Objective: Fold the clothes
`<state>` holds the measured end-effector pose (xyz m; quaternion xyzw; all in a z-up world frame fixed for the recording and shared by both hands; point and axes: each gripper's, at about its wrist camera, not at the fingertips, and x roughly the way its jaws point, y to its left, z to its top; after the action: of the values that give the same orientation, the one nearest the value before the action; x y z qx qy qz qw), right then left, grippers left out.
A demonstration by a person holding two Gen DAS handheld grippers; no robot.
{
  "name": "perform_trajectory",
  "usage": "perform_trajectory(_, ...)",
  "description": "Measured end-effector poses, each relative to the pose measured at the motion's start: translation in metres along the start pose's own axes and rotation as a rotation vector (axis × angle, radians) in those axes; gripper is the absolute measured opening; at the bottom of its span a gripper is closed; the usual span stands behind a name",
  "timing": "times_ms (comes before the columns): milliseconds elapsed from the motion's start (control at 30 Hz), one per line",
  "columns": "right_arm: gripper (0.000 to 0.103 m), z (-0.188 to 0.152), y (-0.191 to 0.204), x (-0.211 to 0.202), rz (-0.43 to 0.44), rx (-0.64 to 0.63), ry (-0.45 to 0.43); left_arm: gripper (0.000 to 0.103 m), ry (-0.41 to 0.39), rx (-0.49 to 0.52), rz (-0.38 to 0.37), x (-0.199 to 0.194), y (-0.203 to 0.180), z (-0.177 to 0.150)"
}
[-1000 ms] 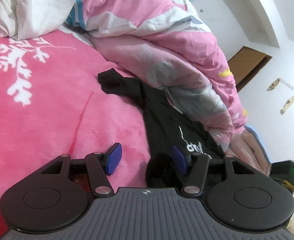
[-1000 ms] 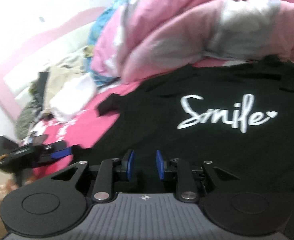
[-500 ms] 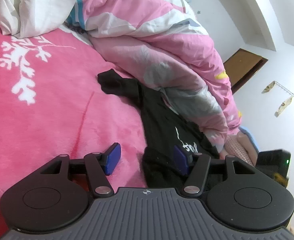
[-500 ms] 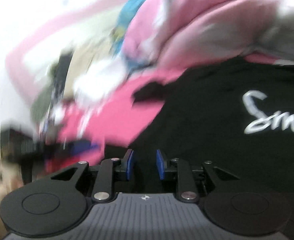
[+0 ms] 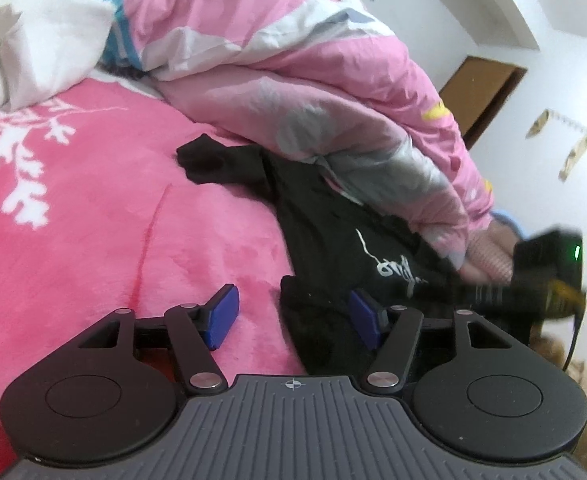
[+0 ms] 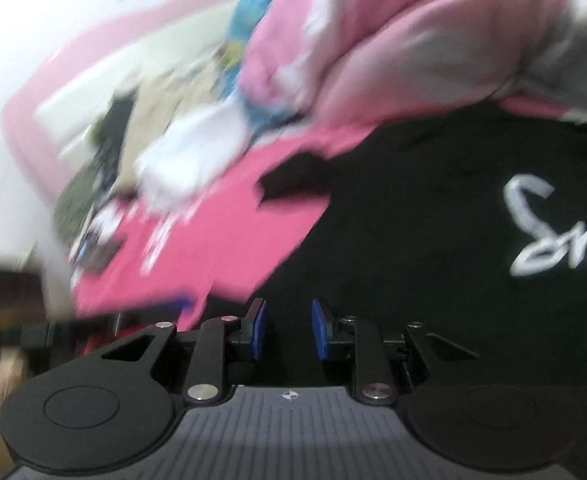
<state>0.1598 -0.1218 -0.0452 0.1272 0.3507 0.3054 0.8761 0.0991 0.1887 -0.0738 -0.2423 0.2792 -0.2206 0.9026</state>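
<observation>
Fuzzy pink blanket (image 5: 93,220) under limp black T-shirt (image 5: 325,232), puffy quilt (image 5: 313,92) behind.

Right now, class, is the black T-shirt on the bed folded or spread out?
Mostly spread out. The black T-shirt lies flat on the pink blanket, printed side up, one sleeve extended; its far edge is tucked under the quilt.

Black T-shirt (image 5: 325,216) with white script lettering, spread rumpled on pink blanket, sleeve outstretched
</observation>
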Motion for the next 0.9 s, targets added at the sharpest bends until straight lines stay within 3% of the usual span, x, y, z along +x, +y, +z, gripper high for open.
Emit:
perform_trajectory(67,0.027,0.007,-0.005,-0.011,-0.004,0.032,-0.068,0.06,0.001,0.019,0.007,0.001,-0.002,-0.001)
perform_trajectory(167,0.028,0.002,-0.005,-0.041,-0.017,-0.048,-0.089,0.056,0.001,0.046,0.018,0.004,-0.006,-0.002)
perform_trajectory(267,0.036,-0.016,0.001,-0.058,-0.063,-0.174,-0.043,0.051,0.004,0.079,0.035,0.008,-0.012,-0.003)
perform_trajectory(400,0.036,-0.035,0.014,-0.056,-0.128,-0.314,0.031,0.045,0.003,0.143,0.071,0.013,-0.021,-0.007)
perform_trajectory(533,0.036,-0.04,0.017,-0.045,-0.18,-0.401,0.048,0.038,-0.001,0.195,0.102,0.016,-0.027,-0.01)
perform_trajectory(700,0.036,-0.042,0.011,-0.058,-0.197,-0.376,0.019,0.037,-0.003,0.192,0.111,0.017,-0.026,-0.01)
perform_trajectory(900,0.036,-0.061,-0.018,-0.115,-0.317,-0.247,-0.021,0.037,-0.006,0.176,0.119,0.018,-0.025,-0.01)
